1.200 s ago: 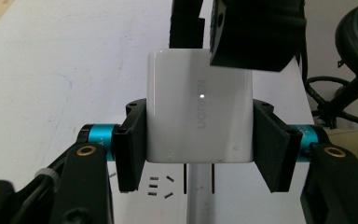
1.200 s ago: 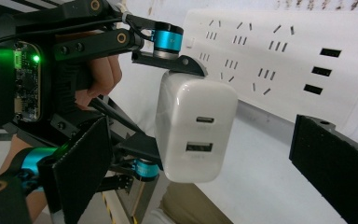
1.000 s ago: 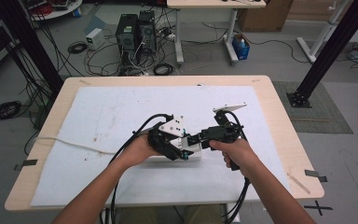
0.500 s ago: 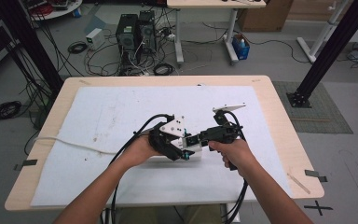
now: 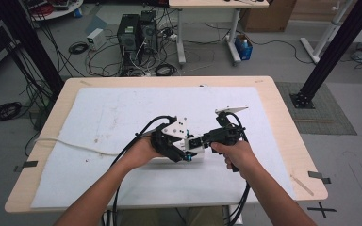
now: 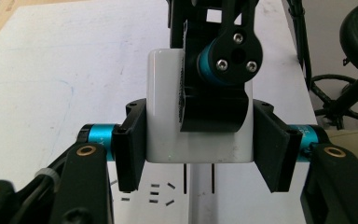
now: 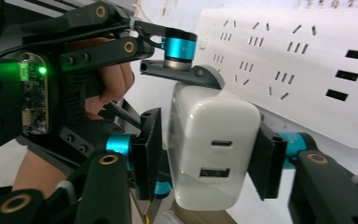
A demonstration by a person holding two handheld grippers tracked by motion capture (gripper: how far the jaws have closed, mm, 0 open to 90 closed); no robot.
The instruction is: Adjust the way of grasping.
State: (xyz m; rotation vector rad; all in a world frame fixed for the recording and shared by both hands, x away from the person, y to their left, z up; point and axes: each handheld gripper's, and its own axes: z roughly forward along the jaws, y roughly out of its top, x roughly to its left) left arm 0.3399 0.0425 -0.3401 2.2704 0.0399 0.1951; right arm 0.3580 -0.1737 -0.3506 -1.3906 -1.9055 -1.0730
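A white USB charger [image 6: 168, 116] hangs with its two prongs down over a white power strip [image 7: 307, 60] lying on the mat. My left gripper [image 6: 200, 149] is shut on the charger's two sides. My right gripper [image 7: 209, 158] comes in from the right in the high view [image 5: 195, 141], and the charger [image 7: 214, 126] sits between its jaws with its two ports facing the camera. These jaws have just been closing and their pads now lie against the charger. In the left gripper view one right finger [image 6: 214, 107] lies flat across the charger's face.
A white mat [image 5: 122, 113] covers the wooden table [image 5: 287, 141]. A thin white cord [image 5: 70, 143] trails off the table's left side. Black cables run from both grippers toward the near edge. Computers, cables and black frame posts stand on the floor beyond.
Both hands stay in the same place at mid-table. At this distance the high view shows no clear difference.
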